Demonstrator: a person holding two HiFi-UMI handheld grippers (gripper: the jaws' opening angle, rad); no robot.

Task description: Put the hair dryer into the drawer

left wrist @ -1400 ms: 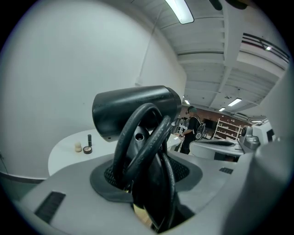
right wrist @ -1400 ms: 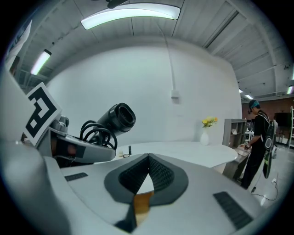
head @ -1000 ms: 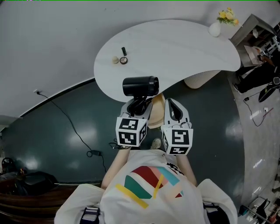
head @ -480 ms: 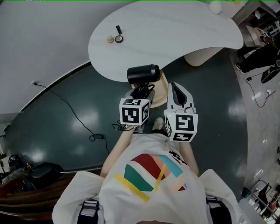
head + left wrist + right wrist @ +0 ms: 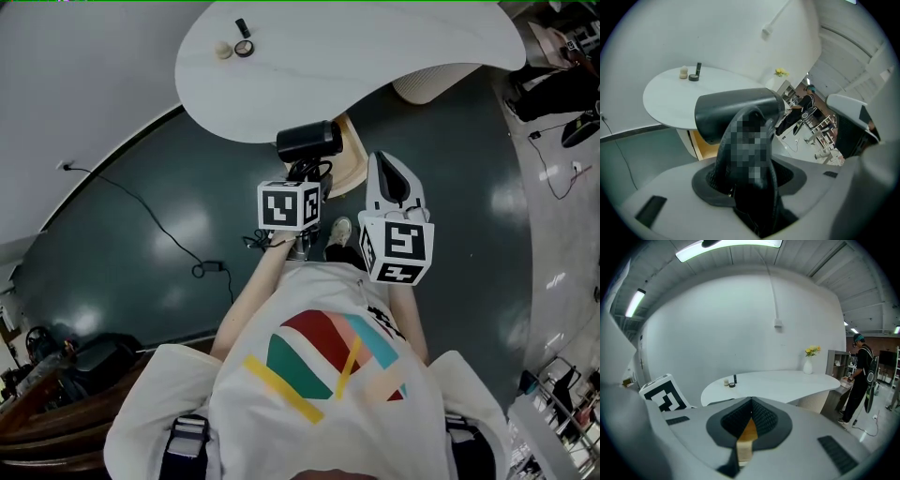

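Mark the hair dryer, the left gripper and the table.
hair dryer point(image 5: 307, 141), head view, on the black barrel.
left gripper point(image 5: 306, 174), head view, between its fingertips, at the dryer's handle.
table point(image 5: 375, 56), head view, on the bare white top.

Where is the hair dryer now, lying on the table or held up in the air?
Held up: the left gripper clamps the black hair dryer by its handle, clear of the white table.
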